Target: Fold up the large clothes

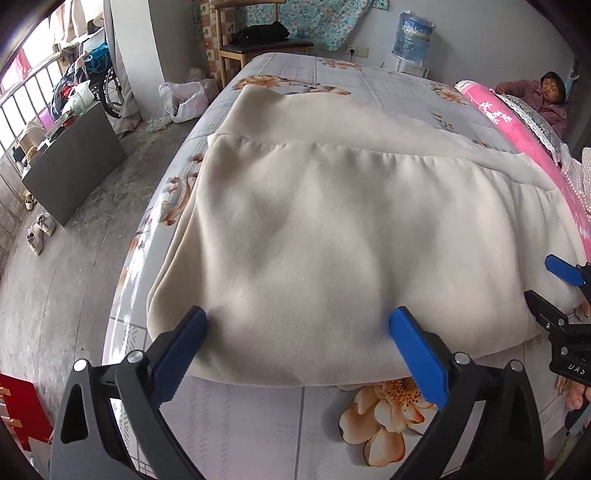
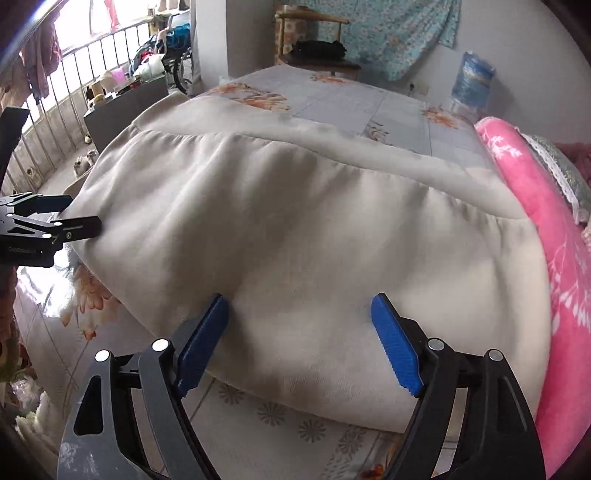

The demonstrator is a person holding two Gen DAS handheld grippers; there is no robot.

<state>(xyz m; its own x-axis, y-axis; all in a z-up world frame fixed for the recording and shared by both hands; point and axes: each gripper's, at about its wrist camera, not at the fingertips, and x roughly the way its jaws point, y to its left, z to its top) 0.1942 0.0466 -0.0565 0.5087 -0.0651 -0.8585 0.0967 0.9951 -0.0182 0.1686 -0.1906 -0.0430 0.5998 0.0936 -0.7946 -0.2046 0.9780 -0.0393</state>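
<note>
Left gripper [image 1: 297, 334] jaws are spread wide, nothing gripped, tips touching the near folded edge of the cream garment [image 1: 332, 229]. Right gripper [image 2: 299, 317] likewise wide apart, empty, at the same edge. Garment is laid on the floral bed [image 1: 388, 79], doubled over, waistband seam far. Further folds are judged outstanding. Pink blanket [image 2: 546, 236] noted right.

I note a bare grey concrete floor [image 1: 74, 236] left of the bed, with a dark low cabinet [image 1: 79, 162] and a pair of shoes [image 1: 40, 229] beside it. Daylight enters through a barred window [image 2: 74, 74] at far left. Against the pale far wall [image 1: 480, 33] stand a wooden chair [image 1: 258, 40] and a water dispenser bottle [image 1: 413, 37], with floral cloth [image 2: 388, 33] hung above.
</note>
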